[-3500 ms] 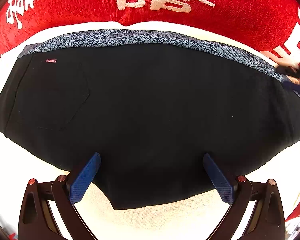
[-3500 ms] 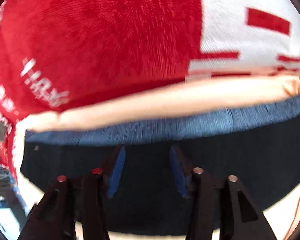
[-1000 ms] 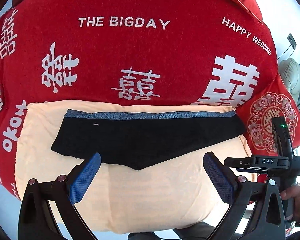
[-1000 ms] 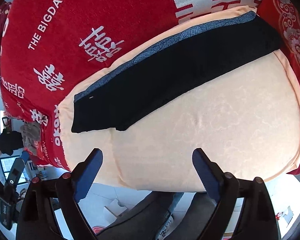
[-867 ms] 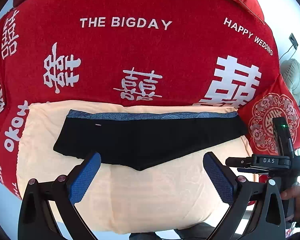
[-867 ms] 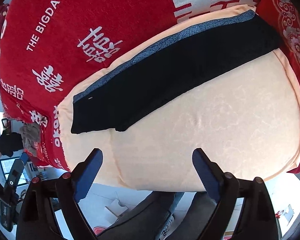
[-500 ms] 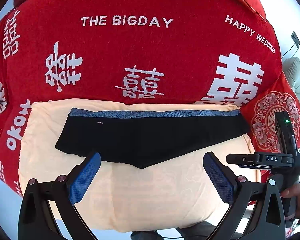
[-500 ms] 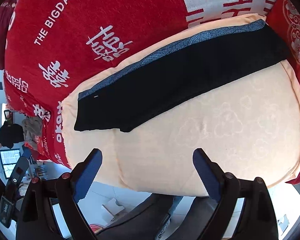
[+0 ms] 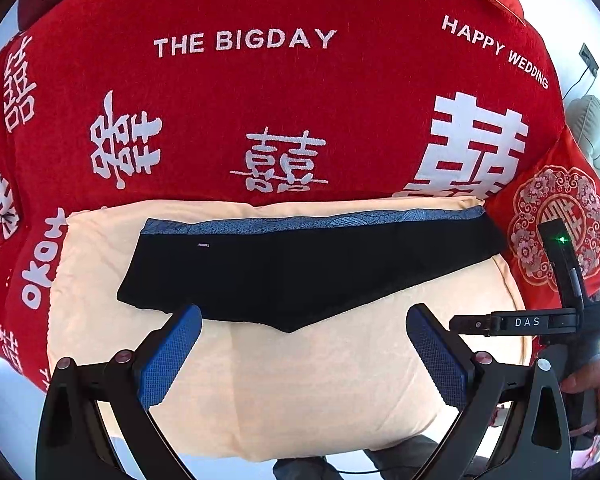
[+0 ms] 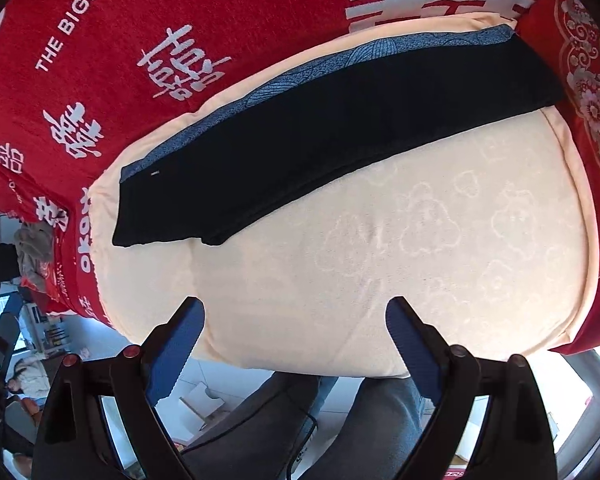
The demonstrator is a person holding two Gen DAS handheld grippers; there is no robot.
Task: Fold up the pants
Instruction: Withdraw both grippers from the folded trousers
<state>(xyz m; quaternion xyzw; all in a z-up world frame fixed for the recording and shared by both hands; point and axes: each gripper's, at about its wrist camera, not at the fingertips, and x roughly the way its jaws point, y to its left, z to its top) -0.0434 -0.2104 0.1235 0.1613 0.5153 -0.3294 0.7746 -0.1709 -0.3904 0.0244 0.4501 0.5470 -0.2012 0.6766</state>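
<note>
The black pants lie folded into a long strip with a blue-grey patterned waistband along the far edge, on a peach cloth. They also show in the right wrist view. My left gripper is open and empty, held above the near edge of the pants. My right gripper is open and empty, held over the near edge of the peach cloth, apart from the pants. The right gripper's body and the hand on it show at the right of the left wrist view.
A red blanket with white characters and "THE BIGDAY" lettering covers the surface behind the peach cloth. A red embroidered cushion lies at the right. The person's legs and the floor show below the cloth's front edge.
Both grippers have let go of the pants and pulled well back and up since 3.5 s ago. Over the last second the views have barely shifted. The pants lie still.
</note>
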